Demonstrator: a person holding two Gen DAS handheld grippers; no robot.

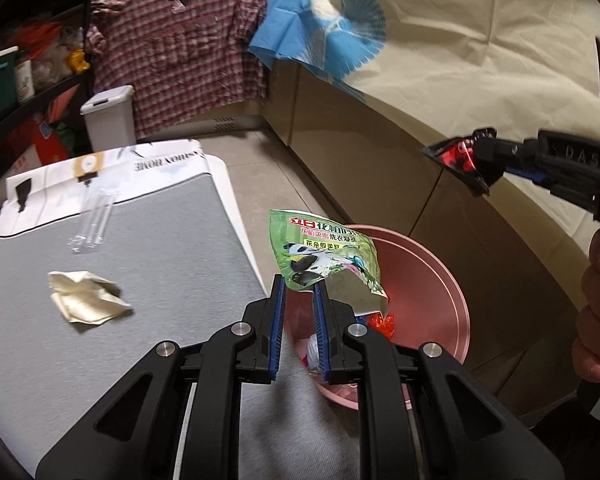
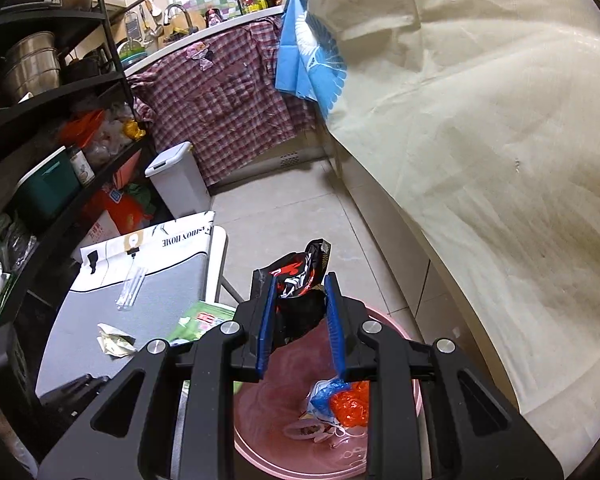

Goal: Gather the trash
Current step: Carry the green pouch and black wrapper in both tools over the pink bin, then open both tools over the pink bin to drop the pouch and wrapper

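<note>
The left tongs (image 1: 299, 286) are clamped on a green pouch (image 1: 326, 255), the right tongs (image 2: 300, 280) on a black-red wrapper (image 2: 300, 276), both above the pink basin (image 1: 458, 300). If let go early, the light pouch could flutter onto the floor, missing the rim below it.

A green pouch (image 1: 327, 254) printed with red, white and black graphics sits at centre, above a pink basin (image 1: 440, 280) holding orange-red and blue scraps. At 9 o'clock, a cream crumpled paper (image 1: 86, 298) lies on a grey mat (image 1: 140, 264) edged in white. A red-and-black wrapper (image 1: 462, 160) shows at 3 o'clock. Toward 12 o'clock hang a red-and-white checked cloth (image 1: 180, 56) and a blue cloth (image 1: 300, 28) with white fan pattern.
</note>
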